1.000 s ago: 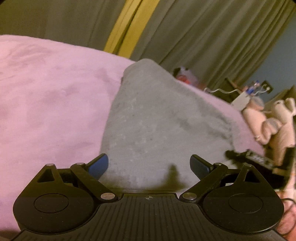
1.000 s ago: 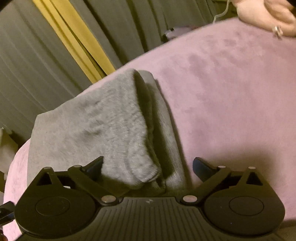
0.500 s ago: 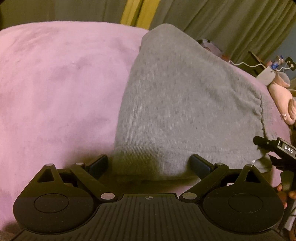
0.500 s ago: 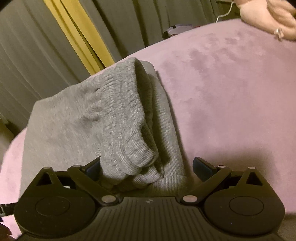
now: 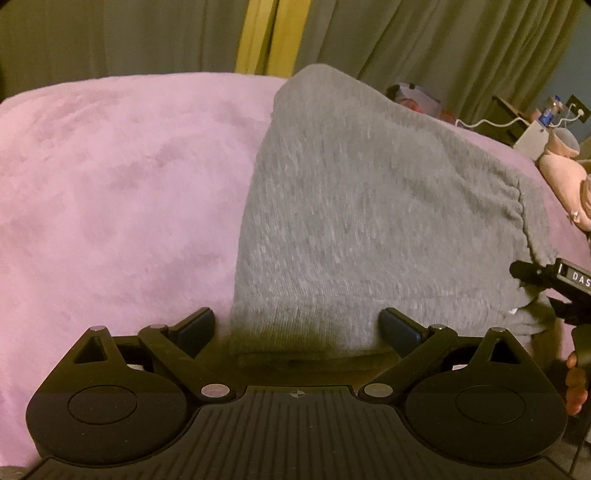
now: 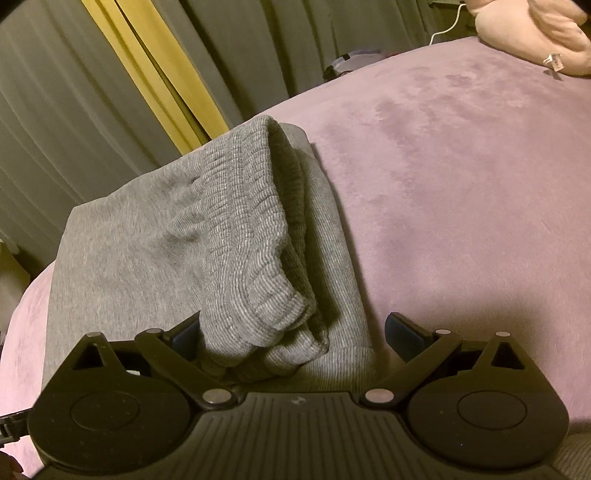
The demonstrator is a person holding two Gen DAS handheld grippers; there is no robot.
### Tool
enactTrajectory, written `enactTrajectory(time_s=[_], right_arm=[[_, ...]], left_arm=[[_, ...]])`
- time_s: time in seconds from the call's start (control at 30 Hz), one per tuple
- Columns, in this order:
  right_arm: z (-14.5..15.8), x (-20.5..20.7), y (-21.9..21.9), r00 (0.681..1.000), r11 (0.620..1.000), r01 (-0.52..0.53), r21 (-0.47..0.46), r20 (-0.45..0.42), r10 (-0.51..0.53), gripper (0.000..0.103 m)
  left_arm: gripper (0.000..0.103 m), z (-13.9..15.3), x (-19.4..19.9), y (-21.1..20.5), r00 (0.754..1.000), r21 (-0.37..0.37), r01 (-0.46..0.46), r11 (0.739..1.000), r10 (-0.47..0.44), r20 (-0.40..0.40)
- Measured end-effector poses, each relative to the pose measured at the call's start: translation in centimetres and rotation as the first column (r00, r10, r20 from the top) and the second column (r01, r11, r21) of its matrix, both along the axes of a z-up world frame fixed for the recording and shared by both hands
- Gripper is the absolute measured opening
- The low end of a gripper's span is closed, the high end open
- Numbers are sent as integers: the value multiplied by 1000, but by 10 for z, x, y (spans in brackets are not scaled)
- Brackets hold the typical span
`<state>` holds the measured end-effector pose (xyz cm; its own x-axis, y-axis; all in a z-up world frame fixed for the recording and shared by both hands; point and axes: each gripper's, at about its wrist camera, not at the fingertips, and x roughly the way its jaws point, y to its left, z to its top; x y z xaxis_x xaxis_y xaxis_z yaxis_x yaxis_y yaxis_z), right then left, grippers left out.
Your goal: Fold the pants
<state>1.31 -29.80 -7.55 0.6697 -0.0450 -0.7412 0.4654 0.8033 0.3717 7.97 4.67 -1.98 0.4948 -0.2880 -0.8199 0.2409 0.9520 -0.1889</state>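
Grey knit pants (image 5: 369,206) lie folded on a pink blanket (image 5: 110,184). In the left wrist view my left gripper (image 5: 297,325) is open, its fingers straddling the near folded edge of the pants. In the right wrist view the pants (image 6: 147,240) show a ribbed waistband (image 6: 255,240) rolled up on top. My right gripper (image 6: 291,328) is open, with the bunched waistband end lying between its fingers. The right gripper also shows at the right edge of the left wrist view (image 5: 554,284).
Grey-green curtains (image 5: 443,44) with a yellow strip (image 5: 266,37) hang behind the bed. A pink plush toy (image 6: 532,33) lies at the far right of the bed. A white charger box and cables (image 5: 532,136) sit beyond the bed.
The left gripper has moved in closer and lower over the near edge of the pants. The right gripper view has shifted a little, with the waistband still between its open fingers.
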Motion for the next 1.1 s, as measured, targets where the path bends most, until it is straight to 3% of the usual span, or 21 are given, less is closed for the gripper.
enactTrajectory(time_s=[0.03, 0.1, 0.17, 0.2, 0.27, 0.33, 0.43, 0.5, 0.57, 0.6, 0.67, 0.73, 0.77, 0.9, 0.97, 1.03, 1.1], right_arm=[[0, 0, 0, 1000, 1000, 1, 1, 1, -1, 99], [0, 0, 0, 1000, 1000, 4, 4, 4, -4, 99], [-1, -1, -1, 1000, 1000, 5, 7, 7, -5, 99], [-1, -1, -1, 1000, 1000, 6, 9, 9, -6, 99], [-2, 0, -2, 1000, 1000, 9, 14, 13, -9, 99], [-2, 0, -2, 1000, 1000, 10, 13, 17, -10, 99], [-3, 0, -1, 1000, 1000, 13, 10, 21, -13, 99], [-3, 0, 0, 1000, 1000, 14, 10, 22, -14, 99], [-2, 0, 0, 1000, 1000, 13, 9, 21, -13, 99], [-2, 0, 1, 1000, 1000, 13, 8, 21, -13, 99], [-2, 0, 0, 1000, 1000, 14, 11, 22, -14, 99], [-1, 0, -2, 1000, 1000, 13, 25, 23, -14, 99], [-1, 1, -5, 1000, 999, 10, 45, 25, -11, 99], [-4, 1, -25, 998, 980, 4, 199, 62, -17, 99], [-8, 1, -36, 996, 963, 14, 269, 78, -36, 99], [-12, 3, -45, 994, 946, 10, 323, 96, -43, 99], [-16, 7, -52, 993, 929, -12, 369, 116, -34, 99]], left_arm=[[99, 4, -1, 2, 1000, -22, -4, 1000, 4, 12], [99, 16, -5, 15, 998, -165, 6, 986, 5, 67], [99, 25, -8, 31, 993, -283, -27, 959, 58, 103], [99, 27, -9, 37, 988, -296, -66, 953, 104, 116], [99, 23, -6, 36, 981, -213, -124, 969, 152, 123], [97, 13, 2, 26, 989, -120, -125, 985, 134, 66], [96, 5, 8, 8, 999, -108, -30, 994, 32, 16], [96, 0, 10, -4, 1000, -29, 15, 999, -15, 22], [97, -7, 13, -9, 1000, 34, 10, 999, -10, -1], [96, -8, 14, -5, 1000, 14, -4, 1000, 4, -21], [72, -8, 16, 7, 998, -74, -29, 997, 25, -56], [50, -4, 16, 18, 997, -116, -60, 991, 55, -54], [47, -4, 17, 23, 996, -136, -78, 988, 69, -63], [52, -8, 30, 30, 988, -192, -124, 973, 103, -118], [62, -9, 38, 32, 988, -212, -122, 970, 99, -116], [81, -8, 46, 29, 991, -242, -111, 964, 88, -105], [88, -10, 58, 28, 991, -277, -103, 955, 77, -106]])
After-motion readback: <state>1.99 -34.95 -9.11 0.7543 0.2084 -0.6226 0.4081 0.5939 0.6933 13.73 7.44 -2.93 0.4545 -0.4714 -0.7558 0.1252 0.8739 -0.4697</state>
